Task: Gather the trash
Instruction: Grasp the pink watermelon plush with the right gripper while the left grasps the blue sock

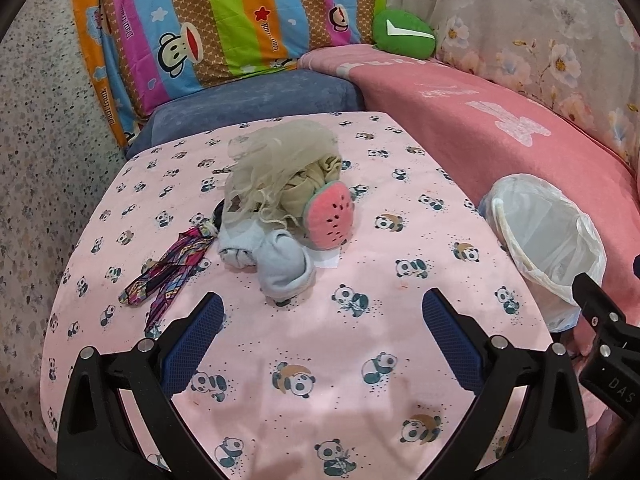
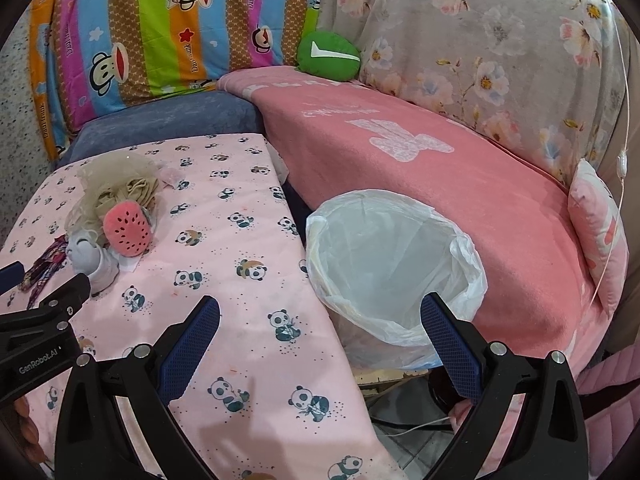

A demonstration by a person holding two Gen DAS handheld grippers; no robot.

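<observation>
A small heap sits mid-table: beige netting [image 1: 272, 156] on beige cloth, a watermelon-slice plush [image 1: 330, 218], a pale blue sock [image 1: 280, 264], a patterned fabric strip [image 1: 172, 268] and a white paper scrap [image 1: 328, 258]. My left gripper [image 1: 322, 330] is open just short of the sock, with nothing between its fingers. The bin [image 1: 544, 240] lined with a white bag stands off the table's right edge. In the right wrist view, my right gripper [image 2: 320, 334] hangs open over the table edge beside the bin [image 2: 392, 264], holding nothing. The heap [image 2: 116, 216] lies far left there.
The table carries a pink panda-print cloth [image 1: 320, 360]. Behind it is a blue cushion [image 1: 256, 100] and a striped monkey-print quilt [image 1: 224, 20]. A pink blanket [image 2: 440, 168] covers the sofa on the right, with a green plush [image 2: 328, 56] and a pink pillow [image 2: 600, 232]. Cables lie on the floor under the bin.
</observation>
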